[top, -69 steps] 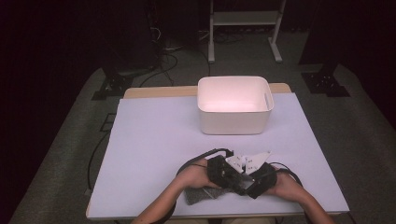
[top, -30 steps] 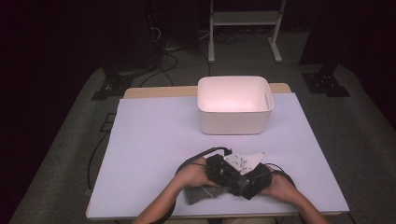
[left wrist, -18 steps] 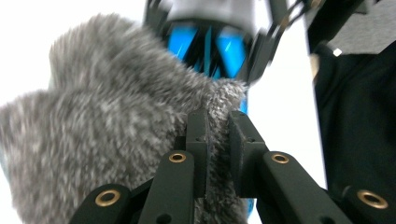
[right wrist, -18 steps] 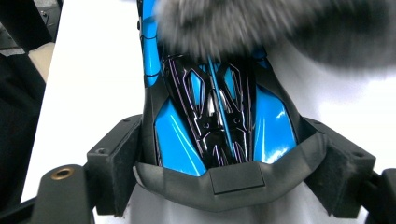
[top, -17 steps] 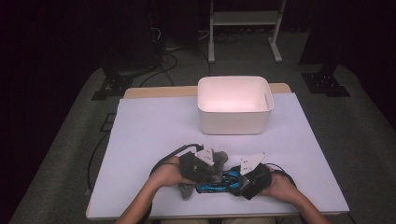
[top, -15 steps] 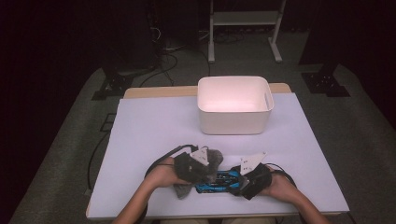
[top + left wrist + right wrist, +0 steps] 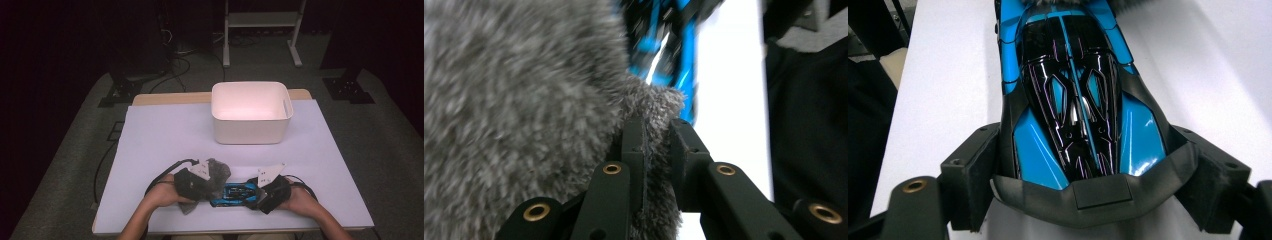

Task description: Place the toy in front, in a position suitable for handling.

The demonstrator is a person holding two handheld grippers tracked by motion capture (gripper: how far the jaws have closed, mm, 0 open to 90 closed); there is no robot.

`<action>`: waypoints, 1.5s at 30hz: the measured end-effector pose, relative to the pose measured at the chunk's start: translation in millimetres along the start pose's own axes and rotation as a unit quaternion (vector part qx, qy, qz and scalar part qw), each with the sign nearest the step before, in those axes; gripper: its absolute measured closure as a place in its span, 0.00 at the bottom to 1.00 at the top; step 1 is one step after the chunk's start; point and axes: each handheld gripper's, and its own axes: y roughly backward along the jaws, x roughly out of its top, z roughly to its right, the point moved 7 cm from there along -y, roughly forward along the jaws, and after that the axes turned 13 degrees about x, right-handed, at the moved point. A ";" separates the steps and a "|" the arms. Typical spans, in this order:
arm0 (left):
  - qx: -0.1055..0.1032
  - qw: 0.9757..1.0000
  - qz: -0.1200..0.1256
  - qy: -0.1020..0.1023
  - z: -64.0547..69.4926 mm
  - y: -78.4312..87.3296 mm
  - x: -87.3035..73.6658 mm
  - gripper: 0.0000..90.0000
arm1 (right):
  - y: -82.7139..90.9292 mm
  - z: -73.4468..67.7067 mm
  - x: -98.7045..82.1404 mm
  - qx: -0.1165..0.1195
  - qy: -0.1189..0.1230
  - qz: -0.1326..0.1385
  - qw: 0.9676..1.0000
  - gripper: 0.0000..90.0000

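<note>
Your right gripper (image 7: 261, 196) holds the blue and black toy racing car (image 7: 1075, 95) across its width, the fingers (image 7: 968, 175) spread wide and pressing on both flanks at one end of the body. The car lies on the white counter (image 7: 165, 135) near its front edge, between your two hands. Your left gripper (image 7: 202, 184) has its fingers (image 7: 634, 150) pinched narrow on a fold of the grey furry cloth (image 7: 519, 100), which bunches against the car's other end, just left of it. The white plastic bin (image 7: 251, 112) sits well apart at the far side.

The risk I see is in the cloth: the left fingers catch only a thin tuft at the edge, so a firm wipe or tug may pull it free. The car's glossy sides could also slide in the right grip if you push lengthwise against it. Keep the near edge in mind, too, since a slip could send the car off the counter.
</note>
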 end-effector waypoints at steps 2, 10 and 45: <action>-0.013 1.000 0.007 -0.012 6.3 -3.2 10.9 0.87 | 0.0 -0.1 -0.1 0.000 0.000 0.000 1.000 0.22; -0.025 0.998 -0.001 -0.062 21.6 -18.2 37.2 0.86 | 0.0 -0.4 -0.1 0.000 -0.002 0.000 1.000 0.22; -0.037 0.997 0.003 -0.071 2.6 -52.9 101.1 0.85 | 0.2 -0.2 -0.5 0.005 -0.001 0.004 1.000 0.22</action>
